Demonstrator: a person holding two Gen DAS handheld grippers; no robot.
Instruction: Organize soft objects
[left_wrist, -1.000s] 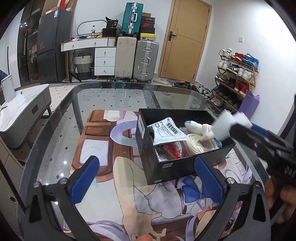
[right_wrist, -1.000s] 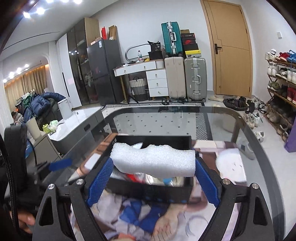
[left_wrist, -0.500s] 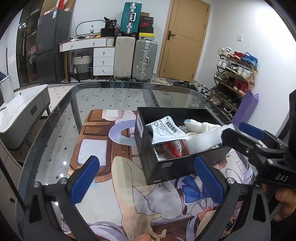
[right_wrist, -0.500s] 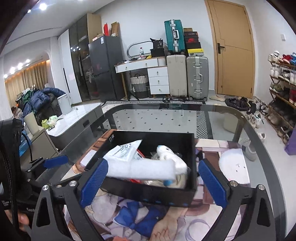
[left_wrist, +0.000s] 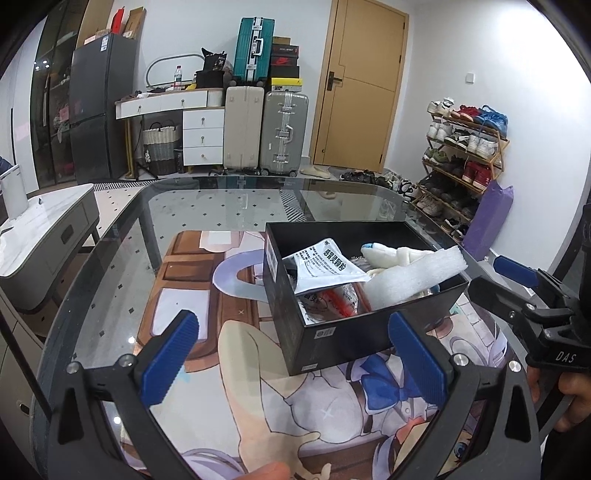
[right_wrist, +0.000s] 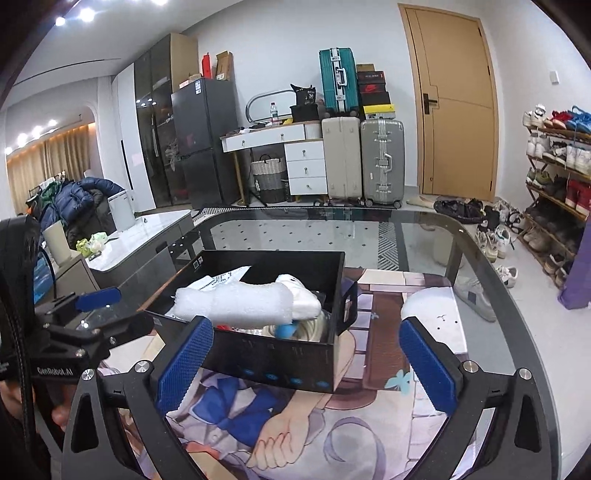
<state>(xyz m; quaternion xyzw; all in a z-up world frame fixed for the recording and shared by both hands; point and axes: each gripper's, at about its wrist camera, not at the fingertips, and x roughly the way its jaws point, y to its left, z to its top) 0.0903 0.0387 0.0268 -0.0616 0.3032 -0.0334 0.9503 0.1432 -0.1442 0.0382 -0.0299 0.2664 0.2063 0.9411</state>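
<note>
A black box (left_wrist: 340, 332) stands on the printed mat on the glass table; it also shows in the right wrist view (right_wrist: 273, 362). A white foam block (left_wrist: 417, 275) lies across the top of its contents, also seen in the right wrist view (right_wrist: 236, 304). Under it are a white plush toy (left_wrist: 391, 254) and a printed white packet (left_wrist: 325, 266). My left gripper (left_wrist: 295, 350) is open and empty in front of the box. My right gripper (right_wrist: 306, 362) is open and empty, just short of the box; it shows in the left wrist view (left_wrist: 517, 280).
The glass table (left_wrist: 221, 206) carries an anime-print mat (left_wrist: 258, 387). A shoe rack (left_wrist: 465, 155) and a purple bag (left_wrist: 487, 221) stand to the right. Suitcases (left_wrist: 266, 129), a desk and a door line the far wall. A grey cabinet (left_wrist: 44, 229) is at the left.
My right gripper lowered the foam block into the box, opened, let it go and drew back. The left gripper stayed open and hardly moved.
</note>
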